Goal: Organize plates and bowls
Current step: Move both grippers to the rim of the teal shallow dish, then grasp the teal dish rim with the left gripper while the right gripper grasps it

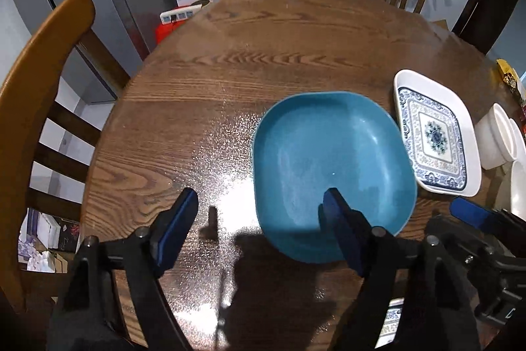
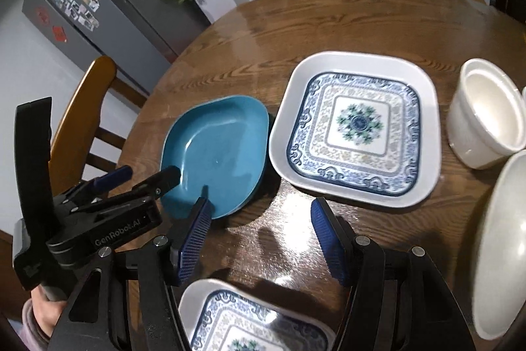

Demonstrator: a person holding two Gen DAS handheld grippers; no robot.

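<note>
Two grippers face the dishes. Our left gripper (image 1: pixel 259 203) has its jaws apart, straddling the near-left rim of the teal plate (image 1: pixel 332 166): one pad over the plate, the other over bare tabletop (image 1: pixel 230 55), likely to pinch that rim. Our right gripper (image 2: pixel 261 216) is open on nothing; the patterned square plate (image 2: pixel 358 127) lies just beyond its jaws, a second one (image 2: pixel 256 324) beneath them. White bowls (image 2: pixel 486 114) stand right, perhaps nested.
</note>
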